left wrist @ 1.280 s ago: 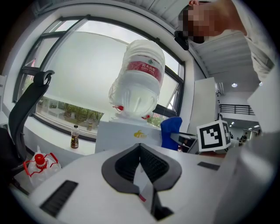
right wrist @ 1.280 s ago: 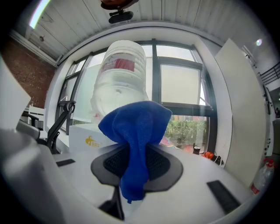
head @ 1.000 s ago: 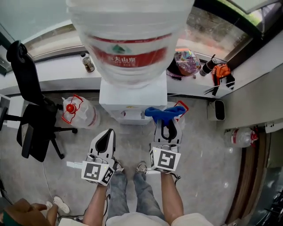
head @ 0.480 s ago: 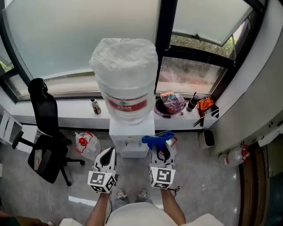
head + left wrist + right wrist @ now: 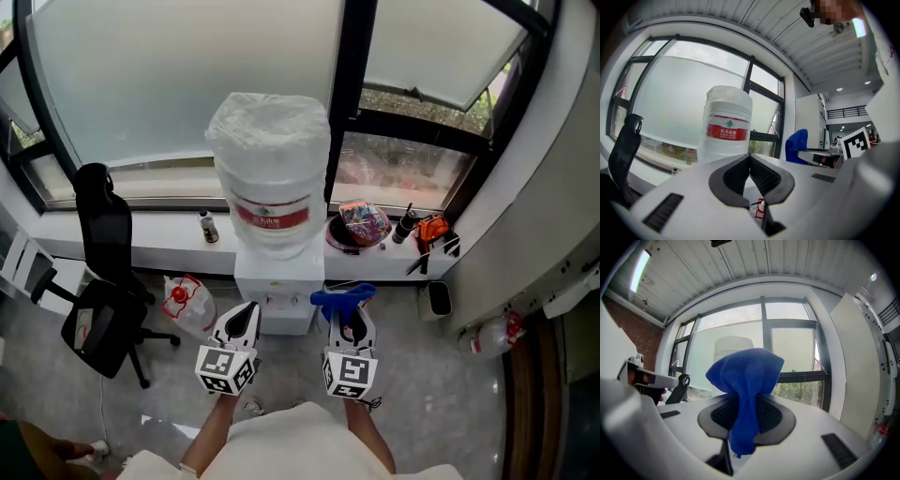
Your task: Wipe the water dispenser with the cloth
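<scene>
Window wall, grey floor, white ledge.

Head view: dispenser point(image 5: 272, 298) stands against the ledge with the bottle point(image 5: 270, 178) on top and a black chair point(image 5: 101, 281) to its left. You hold the left gripper point(image 5: 247, 310) and right gripper point(image 5: 349, 317) side by side, near the dispenser front. Blue cloth point(image 5: 341, 297) sticks out of the right one.

Left gripper view: jaws tip to tip, nothing between them, bottle ahead.

Right gripper view: jaws clamped on the cloth, which bunches above them and hangs down between.
</scene>
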`<state>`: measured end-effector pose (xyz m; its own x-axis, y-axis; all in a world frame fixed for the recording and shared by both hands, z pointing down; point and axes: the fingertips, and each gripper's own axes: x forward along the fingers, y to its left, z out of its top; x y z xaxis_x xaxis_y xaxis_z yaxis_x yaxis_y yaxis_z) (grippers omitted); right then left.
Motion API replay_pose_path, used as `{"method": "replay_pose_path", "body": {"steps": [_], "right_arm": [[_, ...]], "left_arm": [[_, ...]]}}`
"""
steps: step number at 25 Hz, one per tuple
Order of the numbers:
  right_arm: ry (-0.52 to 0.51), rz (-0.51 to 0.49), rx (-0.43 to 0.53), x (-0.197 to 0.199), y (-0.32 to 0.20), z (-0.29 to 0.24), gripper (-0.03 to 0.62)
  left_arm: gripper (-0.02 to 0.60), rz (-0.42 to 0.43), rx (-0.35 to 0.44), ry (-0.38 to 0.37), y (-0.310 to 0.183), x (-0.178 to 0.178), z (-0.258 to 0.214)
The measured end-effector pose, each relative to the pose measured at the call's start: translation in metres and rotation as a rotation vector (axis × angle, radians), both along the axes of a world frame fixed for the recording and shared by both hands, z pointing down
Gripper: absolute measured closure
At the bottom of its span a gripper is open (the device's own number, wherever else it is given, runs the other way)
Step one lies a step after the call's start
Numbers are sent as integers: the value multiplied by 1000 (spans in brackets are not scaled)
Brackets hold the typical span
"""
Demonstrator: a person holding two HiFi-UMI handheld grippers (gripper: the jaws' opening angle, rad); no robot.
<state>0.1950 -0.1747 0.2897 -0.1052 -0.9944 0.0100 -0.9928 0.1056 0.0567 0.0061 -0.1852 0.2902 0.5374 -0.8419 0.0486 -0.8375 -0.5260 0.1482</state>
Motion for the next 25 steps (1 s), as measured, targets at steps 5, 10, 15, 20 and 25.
{"method": "replay_pose_path", "body": {"steps": [5,10,15,20,25], "right_arm": [[3,-18,-22,2,32,9,491],[-13,-44,-61,1,69,21,491],[-21,-31,-95,-7,109,28,491],[2,-29,-69,-33,139,21,491],[18,-34,-62,-72,190,22,491]], "left_arm": [[571,3,-31,-6,26,10,14],[571,-21,-54,-7,52,5,24],[571,-18,-52,-10,77,-8,20],[571,-1,-24,4,106,-31,14],[571,11,-45,7,163,-64,29]]}}
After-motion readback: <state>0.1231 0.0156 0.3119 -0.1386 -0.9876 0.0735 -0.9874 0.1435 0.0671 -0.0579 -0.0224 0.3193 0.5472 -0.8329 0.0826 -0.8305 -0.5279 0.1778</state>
